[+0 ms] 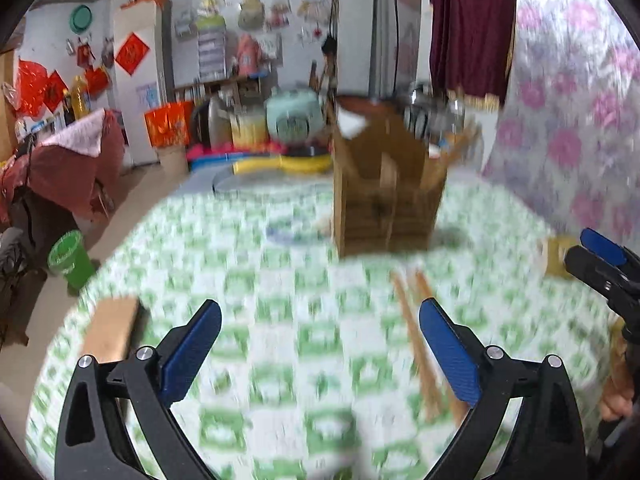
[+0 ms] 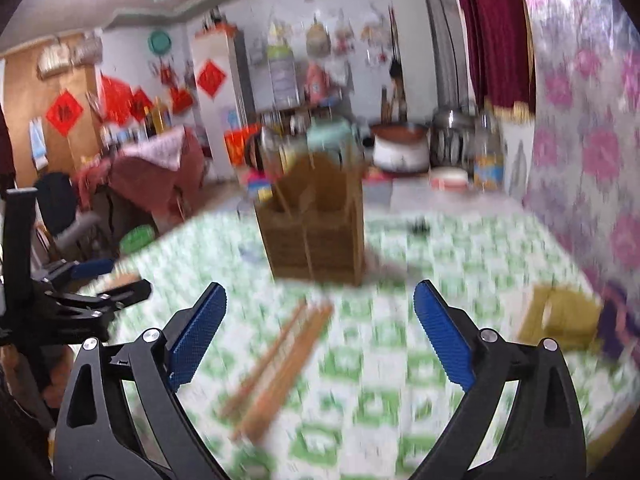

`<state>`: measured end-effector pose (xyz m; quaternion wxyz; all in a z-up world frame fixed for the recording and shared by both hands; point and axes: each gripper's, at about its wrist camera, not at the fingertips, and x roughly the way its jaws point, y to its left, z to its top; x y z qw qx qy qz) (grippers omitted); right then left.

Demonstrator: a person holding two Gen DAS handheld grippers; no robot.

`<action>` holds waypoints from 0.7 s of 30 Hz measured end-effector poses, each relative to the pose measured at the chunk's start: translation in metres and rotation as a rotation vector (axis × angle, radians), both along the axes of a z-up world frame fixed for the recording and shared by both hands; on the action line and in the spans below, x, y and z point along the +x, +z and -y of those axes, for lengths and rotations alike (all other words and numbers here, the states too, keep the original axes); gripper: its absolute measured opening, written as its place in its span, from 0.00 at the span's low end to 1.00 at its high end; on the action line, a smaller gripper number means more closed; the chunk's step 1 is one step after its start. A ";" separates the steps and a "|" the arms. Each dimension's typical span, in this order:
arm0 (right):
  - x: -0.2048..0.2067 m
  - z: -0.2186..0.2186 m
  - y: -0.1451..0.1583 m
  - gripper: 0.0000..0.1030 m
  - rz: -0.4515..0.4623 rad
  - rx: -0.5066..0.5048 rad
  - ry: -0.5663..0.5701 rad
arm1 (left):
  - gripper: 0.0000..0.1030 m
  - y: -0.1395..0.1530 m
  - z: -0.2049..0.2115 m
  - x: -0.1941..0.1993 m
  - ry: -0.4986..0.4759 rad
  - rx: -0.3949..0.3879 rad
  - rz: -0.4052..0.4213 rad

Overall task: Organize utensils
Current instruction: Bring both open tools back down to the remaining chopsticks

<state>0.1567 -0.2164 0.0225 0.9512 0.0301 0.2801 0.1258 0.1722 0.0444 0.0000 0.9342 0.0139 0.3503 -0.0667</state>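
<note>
Both handheld grippers hovered over a table covered in a green-and-white checked cloth point(image 1: 304, 344), the views smeared by motion blur. The left gripper point(image 1: 320, 344) had its blue-padded jaws spread wide and held nothing; the right gripper point(image 2: 320, 336) was likewise wide open and empty. A bundle of long wooden chopsticks point(image 2: 280, 368) lay flat on the cloth in front of a two-compartment wooden utensil holder point(image 2: 316, 224), which stood upright toward the far side of the table with a few sticks already leaning in its left compartment. In the left wrist view the chopsticks point(image 1: 420, 344) lay just beside the left gripper's right pad. To the holder's right sat a flat yellow-brown block point(image 2: 560, 312); to its left, a plain wooden block point(image 1: 112, 328) near the table's edge.
</note>
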 end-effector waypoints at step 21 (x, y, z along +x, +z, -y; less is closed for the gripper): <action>0.014 -0.021 -0.089 0.92 -0.321 -0.136 0.159 | 0.95 -0.081 -0.001 0.012 -0.034 -0.088 -0.245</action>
